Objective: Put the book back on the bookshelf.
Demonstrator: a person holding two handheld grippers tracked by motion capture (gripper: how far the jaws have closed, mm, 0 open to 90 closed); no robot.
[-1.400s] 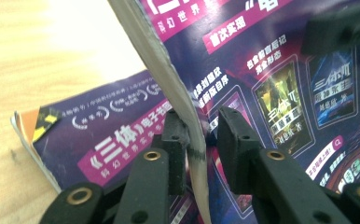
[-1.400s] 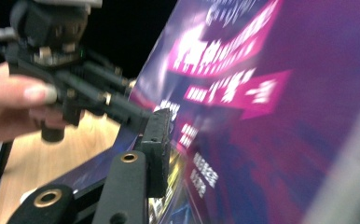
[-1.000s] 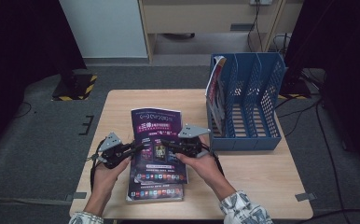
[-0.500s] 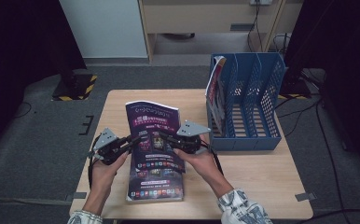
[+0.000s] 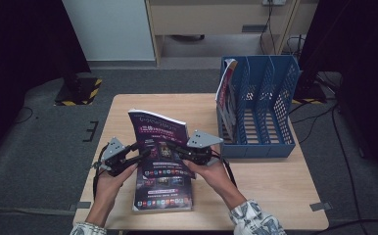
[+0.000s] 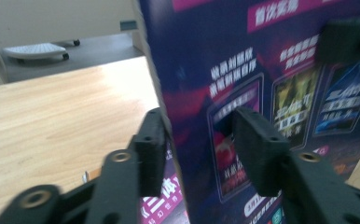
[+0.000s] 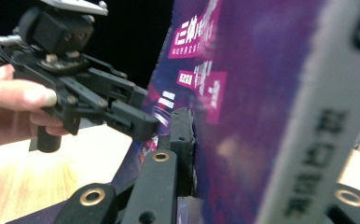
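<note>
Wood-grain table (image 5: 265, 181) stands on grey carpet, with a pale cabinet and a light desk behind it at twelve o'clock and dark curtains at nine and three. Black-and-yellow floor marker (image 5: 79, 90) lies off the table's ten o'clock corner. Blue file rack (image 5: 270, 110) occupies the table's two o'clock corner, with one magazine upright in its nearest-centre slot. At table centre a purple magazine (image 5: 157, 139) is tilted up off a second copy (image 5: 165, 193) lying flat at six o'clock. The right gripper (image 5: 175, 148) pinches the raised magazine's right edge. The left gripper (image 5: 140, 155) has just been opening; its jaws straddle the left edge, spread.
</note>
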